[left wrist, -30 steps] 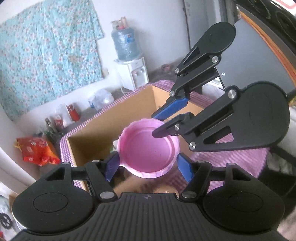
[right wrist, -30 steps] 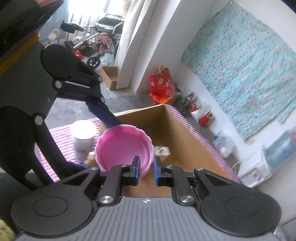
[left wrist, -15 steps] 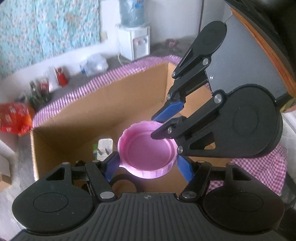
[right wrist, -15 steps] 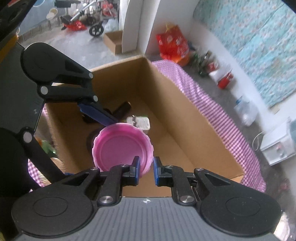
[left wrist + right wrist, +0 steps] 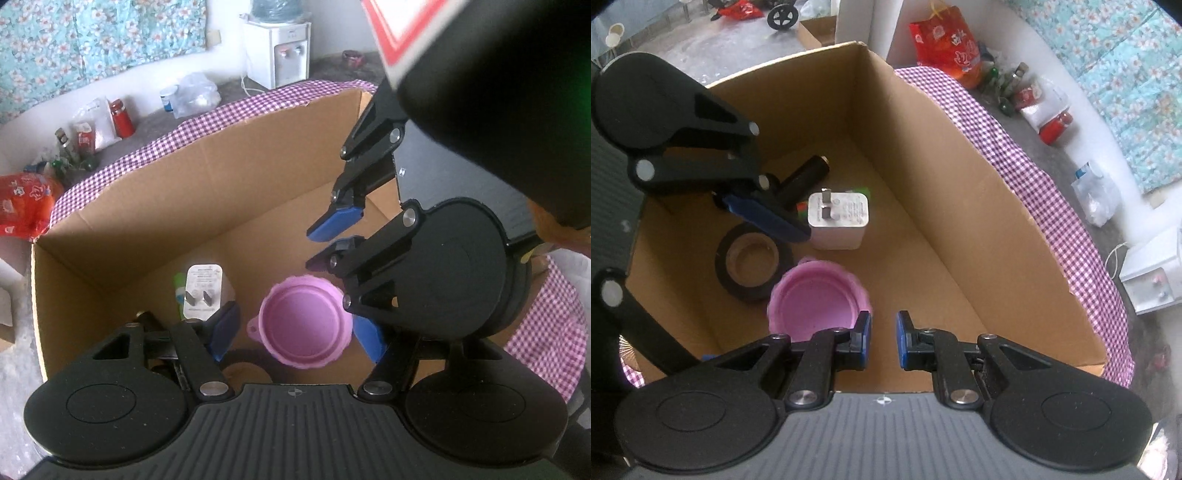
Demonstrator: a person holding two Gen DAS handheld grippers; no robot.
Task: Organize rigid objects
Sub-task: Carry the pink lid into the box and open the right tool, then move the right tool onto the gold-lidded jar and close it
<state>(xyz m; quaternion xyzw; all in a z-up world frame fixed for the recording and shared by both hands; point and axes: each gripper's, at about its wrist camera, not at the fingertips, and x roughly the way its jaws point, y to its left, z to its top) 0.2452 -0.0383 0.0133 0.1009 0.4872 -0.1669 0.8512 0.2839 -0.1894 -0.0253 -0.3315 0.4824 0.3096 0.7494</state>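
A cardboard box (image 5: 155, 192) stands open on a table spread with a purple checked cloth (image 5: 177, 133), and both grippers point down into it. The left gripper (image 5: 295, 328) is held about half open. Its 2 blue pads stand on either side of the pink lid (image 5: 812, 302) without pressing on it, so it grips nothing. The right gripper (image 5: 882, 332) is closed as far as it goes, with only a narrow empty slot between its pads, and the lid sits just to the left of its left finger. A black tape roll (image 5: 727, 273) lies flat on the box floor. The lid is inside the box, hollow side up, and overlaps the roll's edge; whether it rests on the floor cannot be told. Beyond it a white plug adapter (image 5: 838, 218) shows 2 prongs, with a black cylinder (image 5: 805, 177) behind it.
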